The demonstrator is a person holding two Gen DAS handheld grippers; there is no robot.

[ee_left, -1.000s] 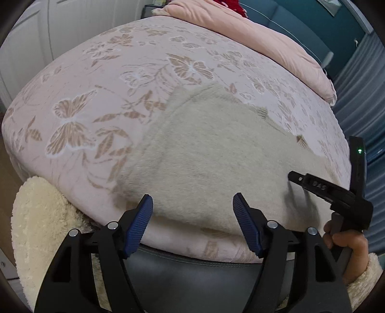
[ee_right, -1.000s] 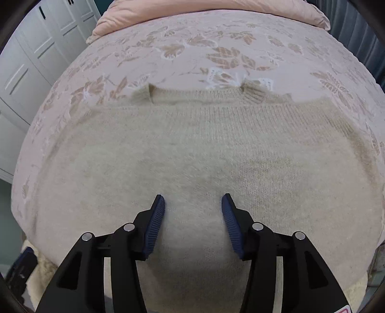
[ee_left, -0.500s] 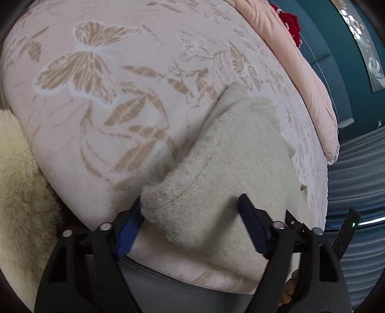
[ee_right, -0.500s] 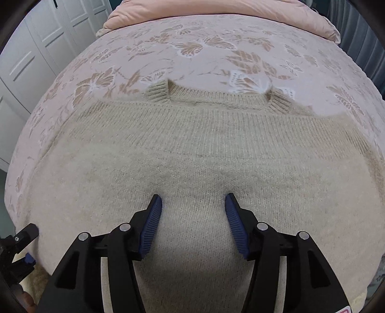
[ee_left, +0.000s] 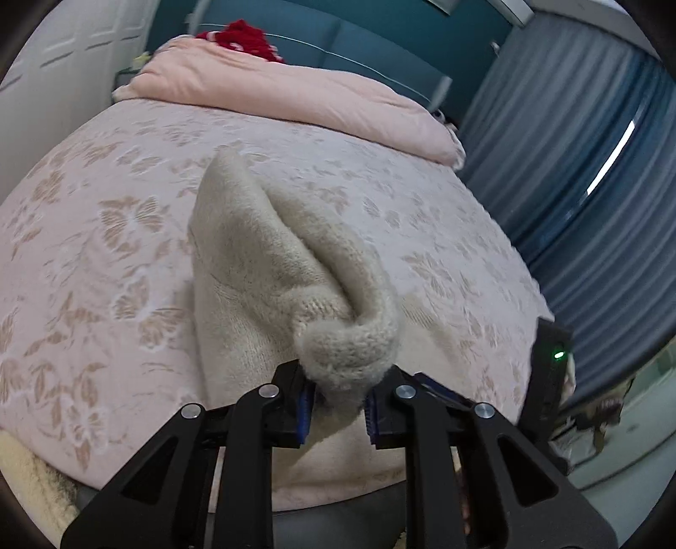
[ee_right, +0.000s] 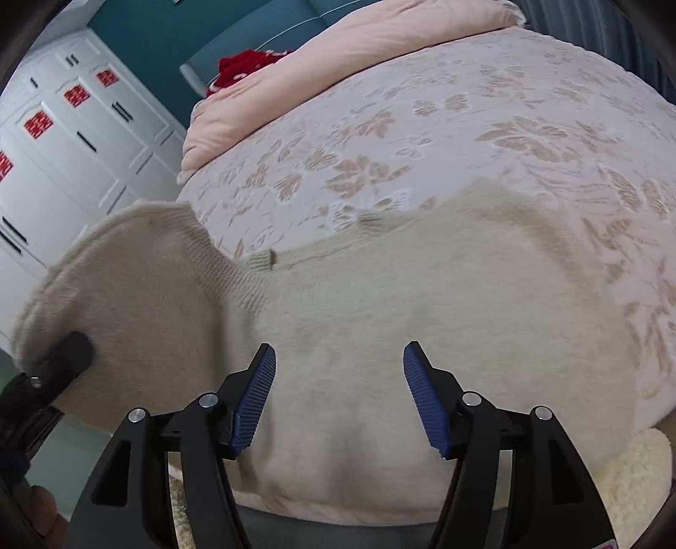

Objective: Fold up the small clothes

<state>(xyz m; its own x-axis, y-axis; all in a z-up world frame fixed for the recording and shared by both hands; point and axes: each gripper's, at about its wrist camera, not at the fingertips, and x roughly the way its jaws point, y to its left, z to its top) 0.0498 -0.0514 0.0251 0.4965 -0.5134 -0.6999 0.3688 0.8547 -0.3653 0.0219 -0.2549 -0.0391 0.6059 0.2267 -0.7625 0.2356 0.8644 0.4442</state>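
A beige knit sweater (ee_left: 270, 270) lies on the bed. One side of it is lifted and bunched. My left gripper (ee_left: 338, 405) is closing its jaws on that bunched edge, and the blue pads pinch the knit between them. In the right wrist view the raised flap (ee_right: 139, 287) hangs at the left, with a black finger (ee_right: 67, 354) of the left gripper under it. The sweater's flat body (ee_right: 422, 304) spreads ahead, its collar (ee_right: 262, 259) toward the far side. My right gripper (ee_right: 338, 384) hovers over the sweater's near part. Its jaws are opening and nothing is pinched between them.
The bed has a pink floral cover (ee_left: 105, 253) and a folded pink duvet (ee_left: 295, 97) at the head, with a red garment (ee_left: 245, 38) behind it. White wardrobe doors (ee_right: 63, 139) stand on the left and blue curtains (ee_left: 591, 169) on the right. A cream fleece (ee_right: 633, 477) lies at the bed's foot.
The left gripper closed on the sweater's near left edge, then lifted and swung it inward, raising a flap. The right gripper's jaws widened and its view shifted right.
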